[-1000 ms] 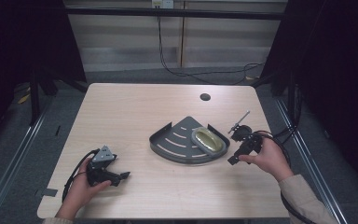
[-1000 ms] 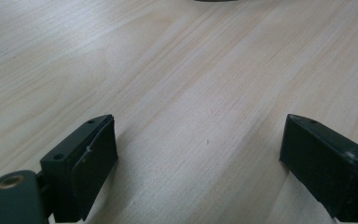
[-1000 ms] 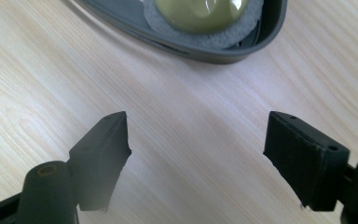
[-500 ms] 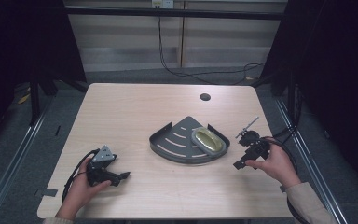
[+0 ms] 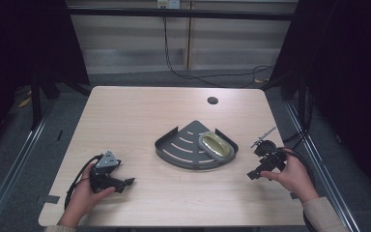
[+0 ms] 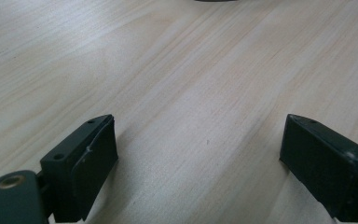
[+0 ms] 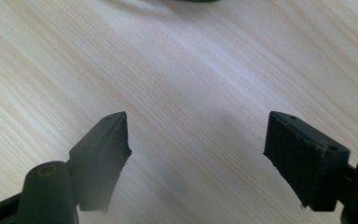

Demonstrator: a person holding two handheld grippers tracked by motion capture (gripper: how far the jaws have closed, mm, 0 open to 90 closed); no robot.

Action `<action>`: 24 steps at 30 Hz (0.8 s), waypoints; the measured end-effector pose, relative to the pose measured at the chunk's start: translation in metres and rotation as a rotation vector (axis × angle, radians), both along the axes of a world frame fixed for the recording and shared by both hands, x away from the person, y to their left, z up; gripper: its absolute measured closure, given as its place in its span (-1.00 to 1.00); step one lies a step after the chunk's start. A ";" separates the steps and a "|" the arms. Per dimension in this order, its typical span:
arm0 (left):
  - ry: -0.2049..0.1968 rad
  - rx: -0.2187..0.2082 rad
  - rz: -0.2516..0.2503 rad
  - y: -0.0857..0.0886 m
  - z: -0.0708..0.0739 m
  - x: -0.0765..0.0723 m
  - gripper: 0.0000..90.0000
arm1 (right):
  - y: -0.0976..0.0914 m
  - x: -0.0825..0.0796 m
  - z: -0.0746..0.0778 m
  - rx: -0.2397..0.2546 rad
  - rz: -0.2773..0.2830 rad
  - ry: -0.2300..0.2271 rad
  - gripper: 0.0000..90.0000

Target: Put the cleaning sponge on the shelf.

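looks like a lab recording bay from my end, bare light-wood table (image 5: 140, 121) with a cable hole (image 5: 212, 100), black curtains (image 5: 348, 72) on both sides, metal rails (image 5: 19, 154) along the floor, cables (image 5: 212, 77) trailing behind

Left gripper (image 5: 125, 182) at near left, held low in left hand (image 5: 84, 193), jaws wide apart, nothing between. Right gripper (image 5: 252, 175) at near right in right hand (image 5: 294, 176), jaws wide apart, nothing between.
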State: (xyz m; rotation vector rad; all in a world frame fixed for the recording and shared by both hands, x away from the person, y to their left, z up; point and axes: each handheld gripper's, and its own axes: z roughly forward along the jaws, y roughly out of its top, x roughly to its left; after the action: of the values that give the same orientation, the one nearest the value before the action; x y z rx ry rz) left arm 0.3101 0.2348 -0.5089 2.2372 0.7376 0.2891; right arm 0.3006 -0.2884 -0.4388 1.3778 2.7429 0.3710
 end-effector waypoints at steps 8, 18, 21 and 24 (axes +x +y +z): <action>0.000 0.000 0.000 0.000 0.000 0.000 -0.77 | -0.007 -0.007 -0.007 -0.007 -0.002 -0.002 -0.53; 0.000 0.001 0.000 0.000 0.000 0.000 -0.77 | -0.016 -0.015 -0.018 -0.005 -0.011 0.001 -0.53; 0.000 0.000 0.001 0.000 0.000 0.000 -0.77 | -0.017 -0.016 -0.021 -0.018 -0.010 0.001 -0.53; 0.000 0.000 0.001 0.000 0.000 0.000 -0.77 | -0.019 -0.018 -0.023 -0.023 -0.015 0.005 -0.53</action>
State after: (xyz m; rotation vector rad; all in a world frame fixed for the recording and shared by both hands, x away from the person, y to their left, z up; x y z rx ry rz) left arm 0.3100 0.2347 -0.5089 2.2369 0.7387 0.2898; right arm 0.2821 -0.3069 -0.4615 1.3941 2.7304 0.3348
